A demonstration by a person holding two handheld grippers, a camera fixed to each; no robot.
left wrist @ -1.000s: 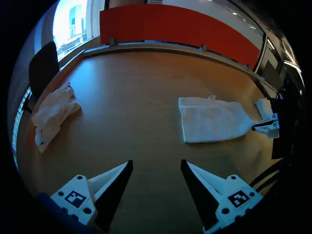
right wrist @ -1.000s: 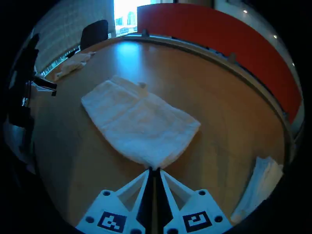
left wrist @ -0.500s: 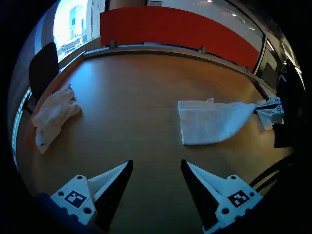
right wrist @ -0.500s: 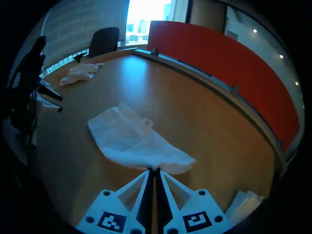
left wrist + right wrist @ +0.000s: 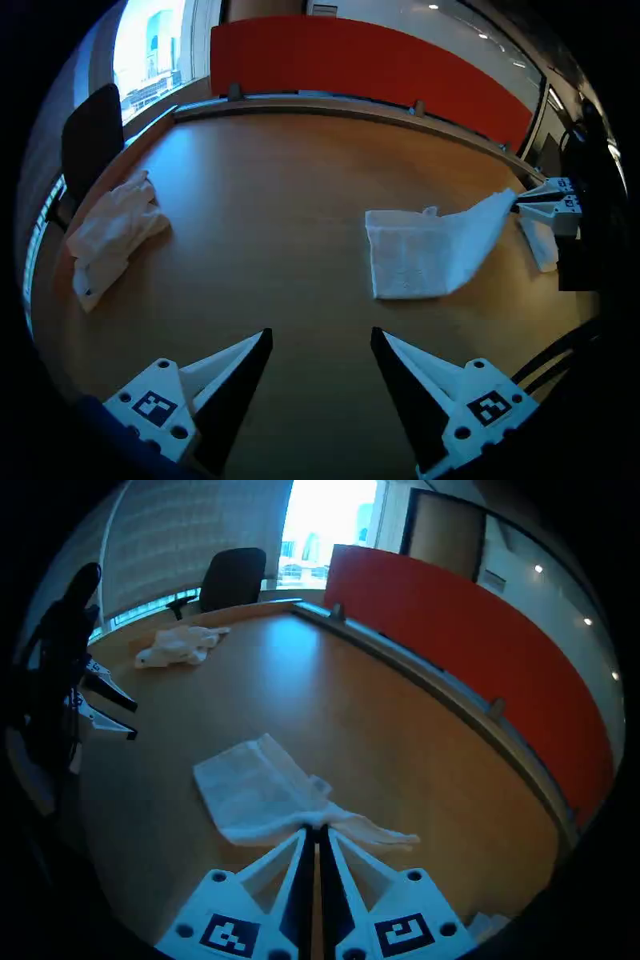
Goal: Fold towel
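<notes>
- Since a second ago, the right gripper (image 5: 314,830) has raised the towel (image 5: 416,256) by one corner. The cloth lay flat on the table (image 5: 264,200) then; now that corner hangs in the air and the near edge is peeled up.
- We count two grippers. The right one's fingers (image 5: 264,872) are pressed together on the towel's corner. The left gripper (image 5: 320,332) hovers over bare wood with its fingers (image 5: 232,376) spread wide, holding nothing, just where it was before.
- We count three white cloths:
  - the towel, its far half resting on the table well ahead of the left gripper;
  - a crumpled cloth (image 5: 112,232) near the table's left edge, well apart from the towel;
  - a folded cloth (image 5: 540,244) just below the right gripper in the left gripper view.
- One dark chair (image 5: 90,144) stands beyond the crumpled cloth, by a bright window (image 5: 152,56).
- One red partition (image 5: 360,60) runs along the table's far side.
</notes>
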